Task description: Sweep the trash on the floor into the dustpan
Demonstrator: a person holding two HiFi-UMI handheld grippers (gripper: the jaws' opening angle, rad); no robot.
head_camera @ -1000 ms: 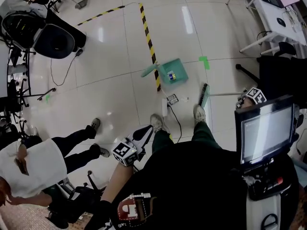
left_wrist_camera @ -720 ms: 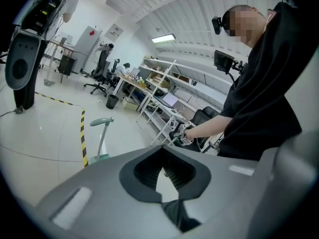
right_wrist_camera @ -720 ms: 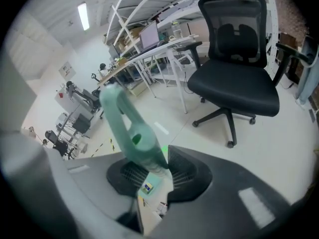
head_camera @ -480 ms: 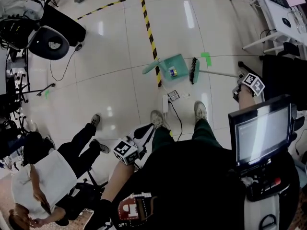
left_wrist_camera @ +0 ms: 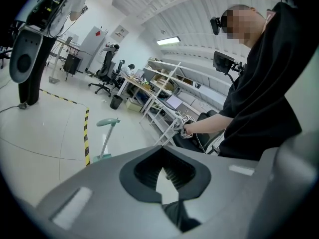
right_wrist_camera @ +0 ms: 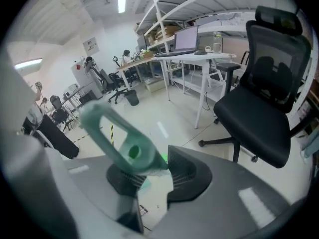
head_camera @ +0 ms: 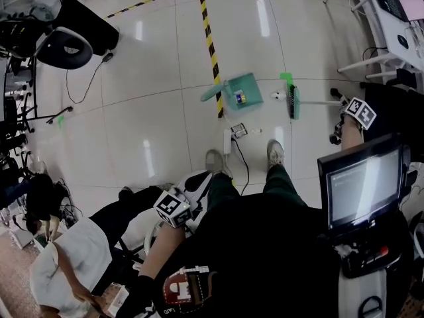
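— What's on the left?
— The left gripper (head_camera: 197, 184), jaws closed together on nothing, held low beside the person's left leg.

— And in the middle?
— A teal plastic dustpan (head_camera: 248, 85) sits on the pale glossy tiled floor (head_camera: 152, 78), just beside a yellow-and-black striped tape line (head_camera: 211, 45). Small coloured scraps (head_camera: 239, 98) lie inside it. A small white scrap of trash (head_camera: 276, 95) lies just right of it.

— And on the right?
— A green-headed broom (head_camera: 293, 102) rests just beside that scrap. The right gripper (right_wrist_camera: 152, 176) is clamped on its green handle.
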